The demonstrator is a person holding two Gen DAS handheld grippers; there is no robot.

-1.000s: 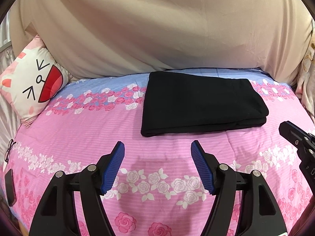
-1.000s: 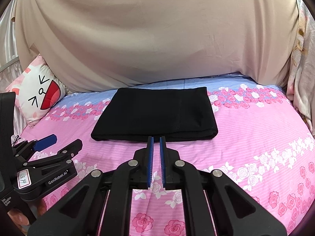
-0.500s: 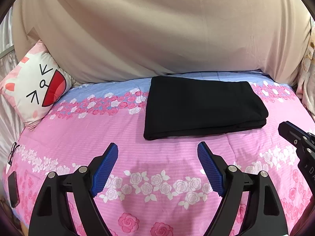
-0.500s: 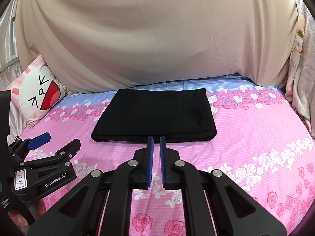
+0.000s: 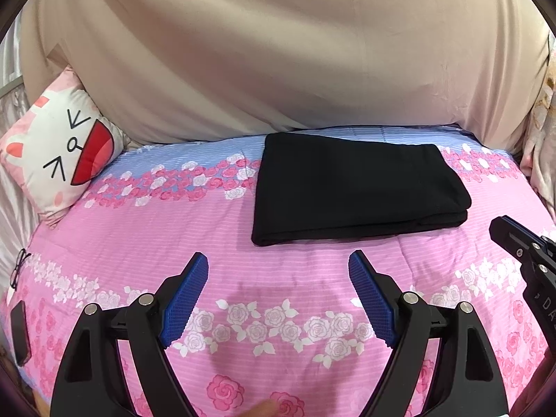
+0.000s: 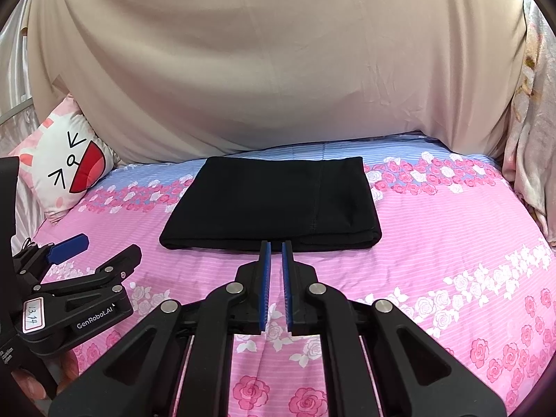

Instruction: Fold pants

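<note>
Seemingly done w/ folding: pants (image 5: 354, 187) lie squared on bed (image 5: 139, 236), so left tool (image 5: 278, 299) hangs released, right tool (image 6: 274, 285) clenched empty.

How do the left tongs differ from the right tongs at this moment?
The left tongs stand wide open; the right tongs are nearly shut, with only a narrow gap. The right tongs' tips sit by the near edge of the folded black pants; the left tongs are further back. Both are empty, with blue pads.
</note>
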